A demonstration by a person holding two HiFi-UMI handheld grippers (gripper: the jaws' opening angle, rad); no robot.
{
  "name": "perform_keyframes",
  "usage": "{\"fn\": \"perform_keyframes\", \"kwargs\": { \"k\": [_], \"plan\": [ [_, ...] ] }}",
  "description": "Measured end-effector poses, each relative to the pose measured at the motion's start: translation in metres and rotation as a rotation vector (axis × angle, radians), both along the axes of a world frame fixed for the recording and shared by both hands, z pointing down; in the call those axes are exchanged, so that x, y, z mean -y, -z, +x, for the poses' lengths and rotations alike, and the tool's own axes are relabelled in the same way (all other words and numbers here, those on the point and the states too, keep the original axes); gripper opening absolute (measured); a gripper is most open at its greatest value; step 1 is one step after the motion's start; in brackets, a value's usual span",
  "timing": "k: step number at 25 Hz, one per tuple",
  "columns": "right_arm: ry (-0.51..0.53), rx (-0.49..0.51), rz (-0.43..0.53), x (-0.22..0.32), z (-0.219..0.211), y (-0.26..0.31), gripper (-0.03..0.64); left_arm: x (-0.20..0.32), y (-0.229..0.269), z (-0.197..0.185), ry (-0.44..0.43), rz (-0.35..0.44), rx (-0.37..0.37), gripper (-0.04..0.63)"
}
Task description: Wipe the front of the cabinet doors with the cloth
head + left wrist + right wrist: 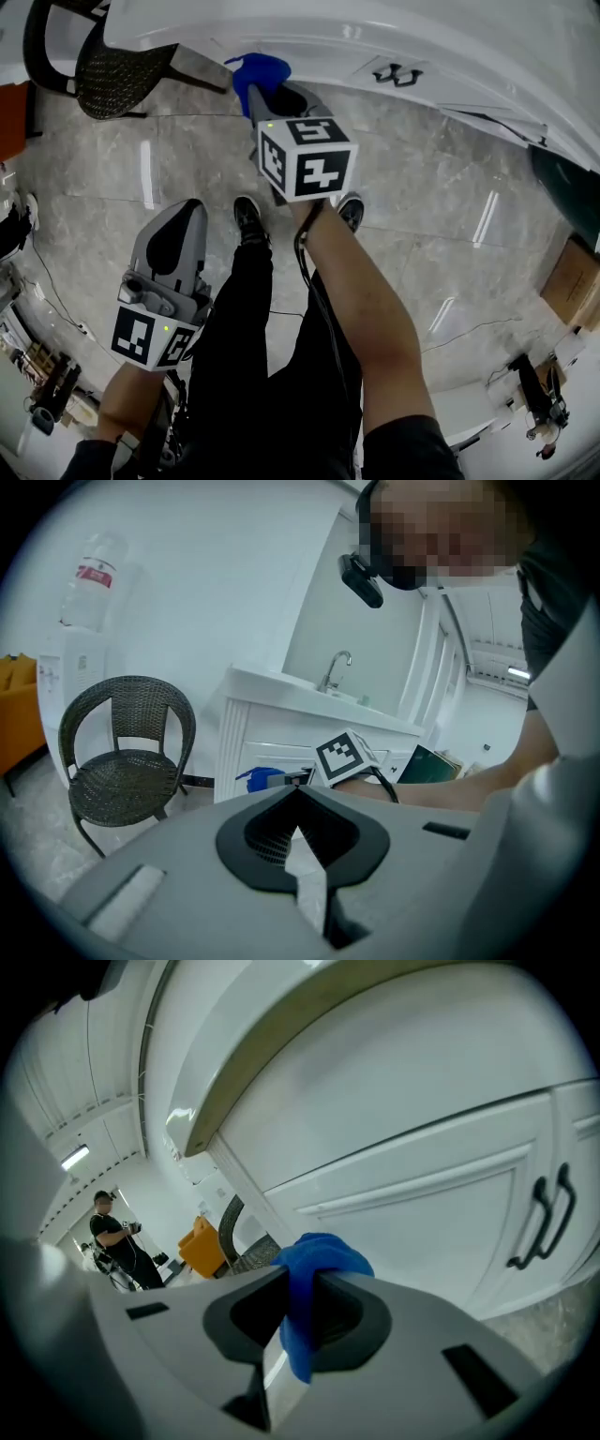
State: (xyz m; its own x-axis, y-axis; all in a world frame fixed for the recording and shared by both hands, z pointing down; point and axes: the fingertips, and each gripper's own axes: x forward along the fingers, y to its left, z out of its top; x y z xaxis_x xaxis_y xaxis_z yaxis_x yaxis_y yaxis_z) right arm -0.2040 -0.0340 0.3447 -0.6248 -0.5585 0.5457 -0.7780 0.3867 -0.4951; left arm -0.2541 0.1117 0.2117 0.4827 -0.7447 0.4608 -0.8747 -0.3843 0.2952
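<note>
Your right hand-held gripper (270,94) is squeezed shut on the blue cloth (259,69) at the top middle of the frame. The cloth sticks out in front, ready to rub the door (422,1213). It is just beside the white cabinet (375,42), but I cannot tell if it touches. Your right arm reaches out straight. Your left hand-held gripper (183,220) is closed on nothing, held low at the lower left, out of the way.

A washroom-like room: white sink cabinet (272,735) with faucet (338,670), wicker chair (122,785), tiled floor (422,197).
</note>
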Motion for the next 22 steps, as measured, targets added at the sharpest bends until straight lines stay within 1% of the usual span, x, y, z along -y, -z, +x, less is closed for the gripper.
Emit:
{"fn": "perform_keyframes", "kwargs": {
  "k": [3, 5, 7, 9, 11, 14, 17, 22],
  "plan": [
    [0.023, 0.023, -0.014, 0.008, -0.042, -0.008, 0.058, 0.001, -0.003, -0.024, 0.005, -0.001, 0.007, -0.002],
    [0.021, 0.046, -0.018, 0.016, -0.059, -0.007, 0.057, 0.003, -0.005, -0.034, 0.003, -0.002, 0.011, -0.002],
    [0.008, 0.068, -0.026, 0.023, -0.064, -0.007, 0.058, 0.004, -0.009, -0.038, 0.002, -0.002, 0.014, -0.002],
    [-0.008, 0.087, -0.041, 0.029, -0.059, -0.009, 0.057, 0.004, -0.014, -0.036, 0.003, -0.007, 0.013, -0.002],
    [-0.024, 0.110, -0.047, 0.036, -0.044, -0.009, 0.058, 0.004, -0.018, -0.030, 0.014, -0.016, 0.008, -0.002],
    [-0.049, 0.119, -0.027, 0.044, -0.010, -0.003, 0.058, 0.007, -0.020, -0.012, 0.032, -0.019, -0.006, -0.002],
    [-0.076, 0.084, -0.001, 0.045, 0.032, -0.002, 0.058, 0.007, -0.024, 0.018, 0.024, -0.018, -0.018, -0.002],
    [-0.151, 0.025, -0.032, 0.043, 0.118, -0.017, 0.058, 0.006, -0.027, 0.080, -0.008, -0.019, -0.052, -0.002]
  ]
}}
